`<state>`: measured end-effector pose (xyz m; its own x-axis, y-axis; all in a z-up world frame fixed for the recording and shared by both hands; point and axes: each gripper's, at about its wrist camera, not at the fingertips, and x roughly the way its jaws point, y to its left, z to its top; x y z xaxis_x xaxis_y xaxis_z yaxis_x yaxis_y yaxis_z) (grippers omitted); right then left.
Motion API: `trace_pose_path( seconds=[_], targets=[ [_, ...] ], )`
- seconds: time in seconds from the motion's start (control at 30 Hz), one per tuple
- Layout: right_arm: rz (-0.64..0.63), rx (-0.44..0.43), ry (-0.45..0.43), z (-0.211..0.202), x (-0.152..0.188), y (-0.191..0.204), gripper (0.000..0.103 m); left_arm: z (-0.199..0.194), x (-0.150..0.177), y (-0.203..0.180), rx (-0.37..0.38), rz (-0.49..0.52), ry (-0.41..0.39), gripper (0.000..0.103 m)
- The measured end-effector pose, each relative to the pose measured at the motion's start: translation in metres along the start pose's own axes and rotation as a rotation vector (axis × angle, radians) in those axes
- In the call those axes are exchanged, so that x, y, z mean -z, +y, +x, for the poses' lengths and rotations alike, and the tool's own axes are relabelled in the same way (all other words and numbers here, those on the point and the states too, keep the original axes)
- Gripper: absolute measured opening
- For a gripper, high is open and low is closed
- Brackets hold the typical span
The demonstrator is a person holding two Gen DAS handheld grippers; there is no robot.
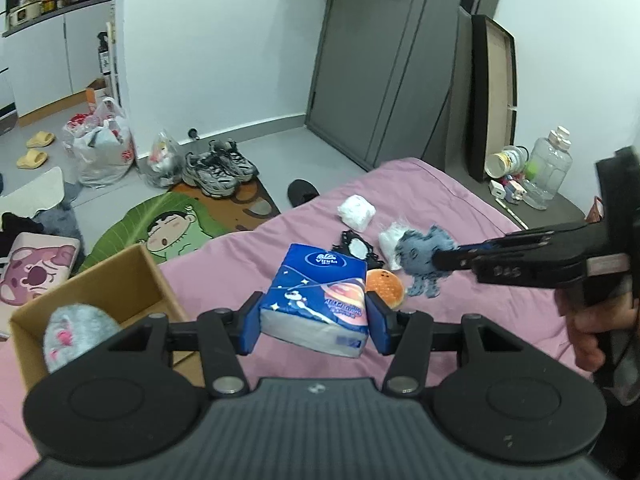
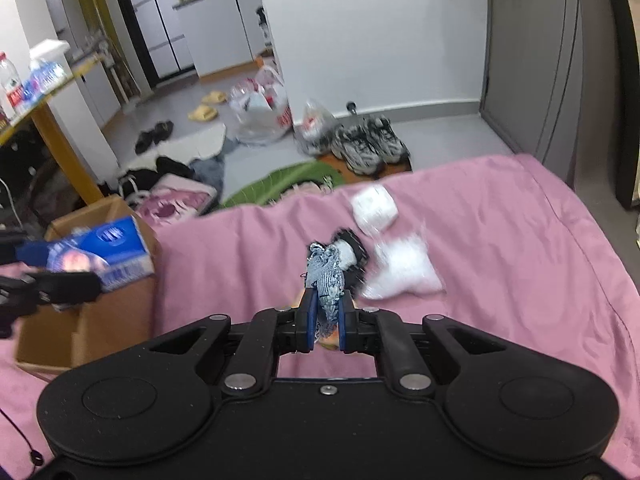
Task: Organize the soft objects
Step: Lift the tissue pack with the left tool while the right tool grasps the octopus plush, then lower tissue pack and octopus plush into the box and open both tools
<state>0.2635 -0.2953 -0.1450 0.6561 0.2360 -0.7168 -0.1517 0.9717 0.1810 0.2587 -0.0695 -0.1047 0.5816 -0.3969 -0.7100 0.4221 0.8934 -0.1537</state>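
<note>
My left gripper (image 1: 313,316) is shut on a blue tissue pack (image 1: 320,300) and holds it above the pink bed, right of an open cardboard box (image 1: 116,280) that holds a grey plush (image 1: 76,332). The pack also shows in the right wrist view (image 2: 100,256), over the box (image 2: 80,320). My right gripper (image 2: 325,312) is shut on a grey-blue knitted cloth (image 2: 326,276); the left wrist view shows that cloth (image 1: 424,260) dangling from it. On the bed lie an orange bun toy (image 1: 385,286), a black-and-white piece (image 1: 358,246), a white packet (image 1: 356,208) and a white fluffy thing (image 2: 404,268).
The pink bed (image 1: 460,320) fills the near field. On the floor beyond are sneakers (image 1: 220,168), plastic bags (image 1: 102,152), a green cartoon mat (image 1: 160,232) and a pink cushion (image 1: 36,268). A nightstand (image 1: 536,200) with a clear jar and cup stands at the right.
</note>
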Motion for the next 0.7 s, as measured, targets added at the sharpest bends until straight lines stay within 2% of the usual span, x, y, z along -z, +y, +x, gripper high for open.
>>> trace_pose_path(
  seconds=[0.27,0.57,0.7],
  targets=[
    [-0.031,-0.070,-0.021,-0.003,-0.014,0.027,0.011,-0.022,0.006,0.016,-0.060,-0.023,-0.036,0.052],
    [-0.043,-0.143,-0.043,0.002,-0.027,0.062,0.011,-0.035,0.018,0.042,-0.142,-0.125,-0.070,0.052],
    [-0.052,-0.175,-0.046,0.007,-0.032,0.079,0.011,-0.041,0.028,0.052,-0.206,-0.127,-0.080,0.052]
  ],
)
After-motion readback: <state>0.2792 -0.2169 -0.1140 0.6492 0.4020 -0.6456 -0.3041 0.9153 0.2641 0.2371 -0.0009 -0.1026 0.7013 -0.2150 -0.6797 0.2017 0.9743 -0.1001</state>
